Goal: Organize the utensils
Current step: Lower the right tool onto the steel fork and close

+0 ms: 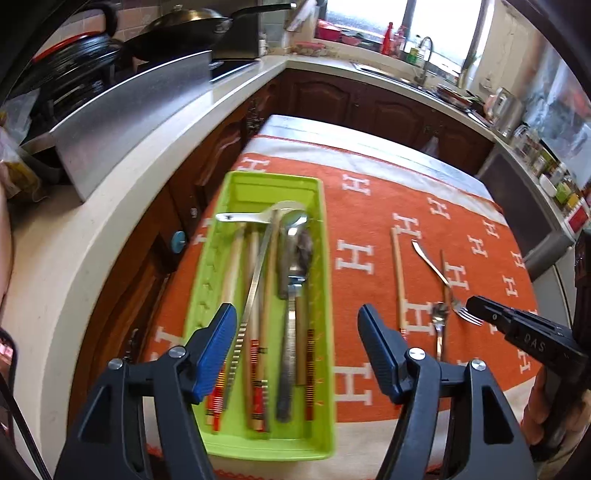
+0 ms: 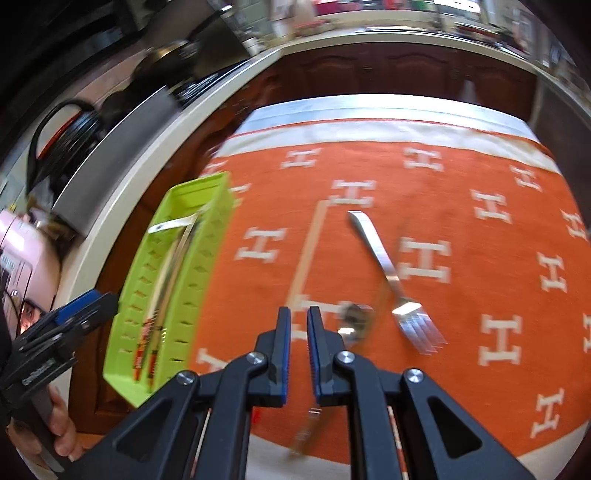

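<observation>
While the left gripper [image 1: 297, 321] hangs wide and empty over the green tray [image 1: 207, 288] of wooden chopsticks [image 1: 255, 295] and steel spoons [image 1: 295, 254], the right gripper [image 2: 298, 314] is nearly closed, seemingly empty, above a blurred spoon [image 2: 354, 321], fork [image 2: 391, 280] and lone chopstick [image 2: 306, 251] on the orange cloth [image 2: 461, 295].

Home kitchen: pale countertop [image 1: 122, 206] ran left of the jaws over dark wood cabinets [image 1: 332, 96], wok [image 1: 184, 29] on the stove far left, sink faucet [image 1: 424, 59] by the window ahead.
</observation>
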The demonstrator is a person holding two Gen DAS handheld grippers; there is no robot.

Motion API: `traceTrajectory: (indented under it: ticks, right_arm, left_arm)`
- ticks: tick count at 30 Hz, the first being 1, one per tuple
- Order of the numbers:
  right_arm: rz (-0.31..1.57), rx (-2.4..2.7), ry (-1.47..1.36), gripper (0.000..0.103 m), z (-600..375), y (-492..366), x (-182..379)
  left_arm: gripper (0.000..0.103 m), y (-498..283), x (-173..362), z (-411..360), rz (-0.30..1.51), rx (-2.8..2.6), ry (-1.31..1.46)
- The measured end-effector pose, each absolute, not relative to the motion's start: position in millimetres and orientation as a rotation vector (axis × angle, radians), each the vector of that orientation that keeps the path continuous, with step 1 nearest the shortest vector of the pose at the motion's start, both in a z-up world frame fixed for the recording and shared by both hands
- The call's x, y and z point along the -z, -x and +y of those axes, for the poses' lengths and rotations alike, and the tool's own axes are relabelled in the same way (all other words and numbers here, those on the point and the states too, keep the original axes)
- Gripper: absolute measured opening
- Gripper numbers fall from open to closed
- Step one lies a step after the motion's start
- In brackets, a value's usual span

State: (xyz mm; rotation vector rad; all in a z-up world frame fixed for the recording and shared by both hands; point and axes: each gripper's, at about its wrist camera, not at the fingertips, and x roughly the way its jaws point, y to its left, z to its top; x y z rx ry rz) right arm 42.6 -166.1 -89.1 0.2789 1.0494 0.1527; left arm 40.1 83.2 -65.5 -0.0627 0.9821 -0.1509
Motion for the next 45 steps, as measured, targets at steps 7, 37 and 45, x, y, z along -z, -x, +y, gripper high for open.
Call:
traceTrajectory:
  ticks: [7,37,45]
  right_arm:
    - [1.062,-0.044,-0.378,0.011,-226.0,-32.7,109.0]
    - [1.140,-0.338,-0.196,0.012,-216.9,-91.1,152.5]
    - [1.107,-0.367,0.096,0.012,-185.6,-93.5,150.6]
  left_arm:
    - [0.066,-42.2,70.9,26.0,0.999,0.279,-0.007]
    - [0.051,-99.5,162.9,-55.2,1.160,0.303,-0.184]
    - [0.054,-98.6,163.3,-59.8,1.142,0.301,-0.204]
